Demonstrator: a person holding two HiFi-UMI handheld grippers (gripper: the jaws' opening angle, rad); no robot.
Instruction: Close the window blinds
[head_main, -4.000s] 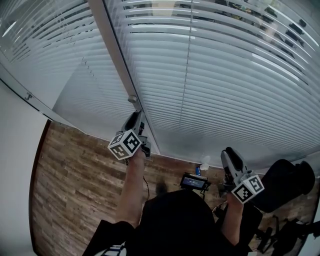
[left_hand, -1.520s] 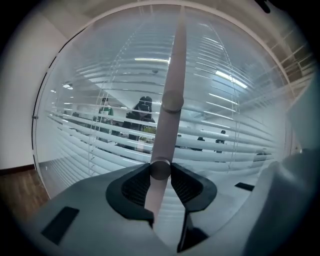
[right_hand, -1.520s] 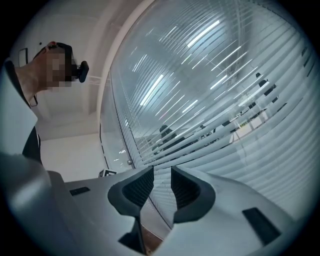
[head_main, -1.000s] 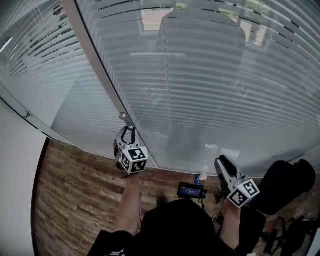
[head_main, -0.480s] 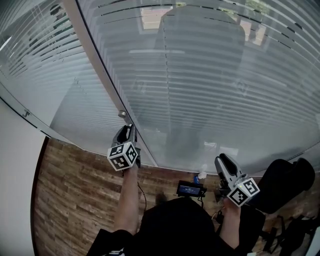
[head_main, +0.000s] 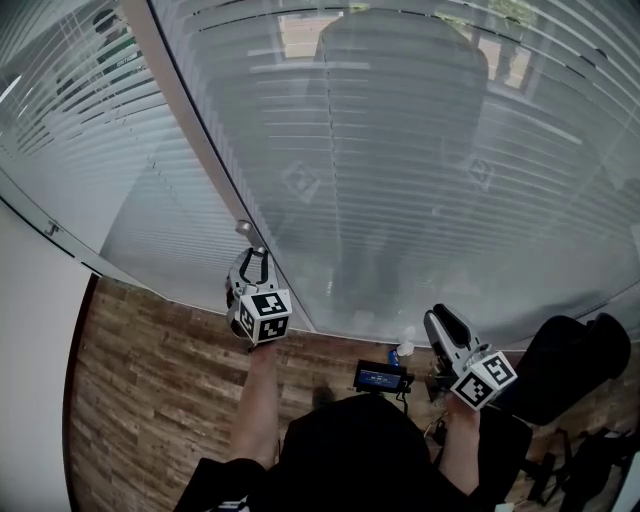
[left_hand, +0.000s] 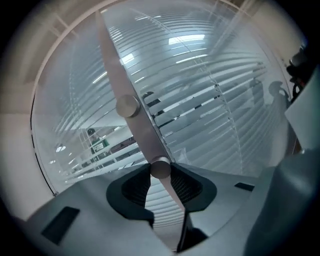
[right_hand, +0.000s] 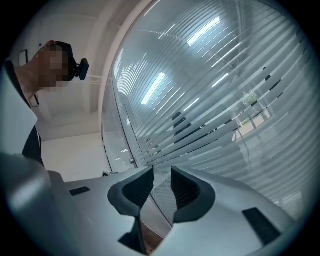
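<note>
Blinds (head_main: 420, 150): slats lie flatter than four seconds ago. The bright gaps along the top are narrowed to thin lines, the pane reads greyer, and a dim reflection shows. Left tool (head_main: 257, 256): on the knob (left_hand: 160, 168), marker cube rolled back rightward since half a second ago.

Pale white-grey stripes on the window blinds (head_main: 420, 170); brown plank pattern on the floor (head_main: 140, 400); dull silver knob (left_hand: 160, 168); grey left gripper (head_main: 257, 262) with black-and-white marker squares.

wood-plank floor (head_main: 150, 390); a small lit screen device (head_main: 379, 379) on it; dark shape (head_main: 572, 360), perhaps a chair, at right.
</note>
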